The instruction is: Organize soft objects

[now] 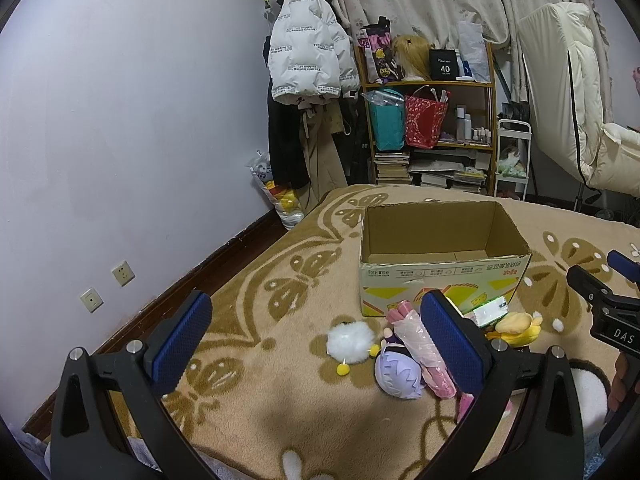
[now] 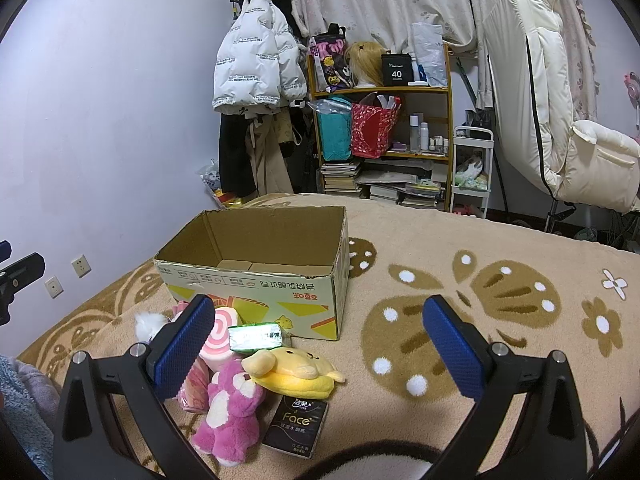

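2 wrist views, low over the bed
Both face the far shelf, sharing the cardboard box (image 1: 444,256) (image 2: 256,264) and toys.

The right gripper (image 1: 624,280) is cut off by the frame edge, its state unreadable.

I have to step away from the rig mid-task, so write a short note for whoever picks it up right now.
Left gripper: open, empty, above the toy pile.
Right gripper: open, empty, to the right of the pile.
Open brown cardboard box sits on the beige patterned blanket; nothing shows inside it.
In front of it: white fluffy pom-pom toy, purple-haired plush doll, pink plush bear, yellow plush animal, pink swirl-patterned soft toy, green-edged packet, black Face tissue pack.
Done: nothing boxed.
Left: probably move the soft toys into the box.
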The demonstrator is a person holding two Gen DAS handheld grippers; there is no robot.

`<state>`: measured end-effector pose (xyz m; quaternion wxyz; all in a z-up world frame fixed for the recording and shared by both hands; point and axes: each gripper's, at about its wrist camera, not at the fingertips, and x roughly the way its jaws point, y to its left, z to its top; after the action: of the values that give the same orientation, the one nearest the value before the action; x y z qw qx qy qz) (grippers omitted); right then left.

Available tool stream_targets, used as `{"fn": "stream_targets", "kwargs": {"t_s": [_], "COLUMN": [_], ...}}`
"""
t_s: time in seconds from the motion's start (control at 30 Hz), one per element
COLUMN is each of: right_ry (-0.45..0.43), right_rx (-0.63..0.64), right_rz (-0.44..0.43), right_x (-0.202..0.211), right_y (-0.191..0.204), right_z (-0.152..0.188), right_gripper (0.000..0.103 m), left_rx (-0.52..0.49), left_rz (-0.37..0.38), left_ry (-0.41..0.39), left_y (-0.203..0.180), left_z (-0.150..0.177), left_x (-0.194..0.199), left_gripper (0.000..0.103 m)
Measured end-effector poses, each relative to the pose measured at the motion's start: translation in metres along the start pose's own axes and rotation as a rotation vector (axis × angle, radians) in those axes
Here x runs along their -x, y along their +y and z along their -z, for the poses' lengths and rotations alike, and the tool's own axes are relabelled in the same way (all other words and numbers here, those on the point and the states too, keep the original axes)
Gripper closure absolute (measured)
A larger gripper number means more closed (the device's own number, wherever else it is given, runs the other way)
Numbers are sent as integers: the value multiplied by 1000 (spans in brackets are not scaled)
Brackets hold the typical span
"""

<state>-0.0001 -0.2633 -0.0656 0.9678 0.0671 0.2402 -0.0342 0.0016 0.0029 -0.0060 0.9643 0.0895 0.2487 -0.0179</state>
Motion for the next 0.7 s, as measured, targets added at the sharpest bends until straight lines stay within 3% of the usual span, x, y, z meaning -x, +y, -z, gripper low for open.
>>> {"fn": "stream_targets", "kwargs": {"t_s": [0.7], "right_ry": [-1], "right_rx": [0], "right_rz": [1], "right_x": [1], "right_y": [0], "right_z": [0], "right_gripper": [0], "left_rx": [-2], "left_rz": [-2], "left_ry": [7], "left_y": [1], "left_z": [1], "left_x": [-3], "left_gripper": [0]}}
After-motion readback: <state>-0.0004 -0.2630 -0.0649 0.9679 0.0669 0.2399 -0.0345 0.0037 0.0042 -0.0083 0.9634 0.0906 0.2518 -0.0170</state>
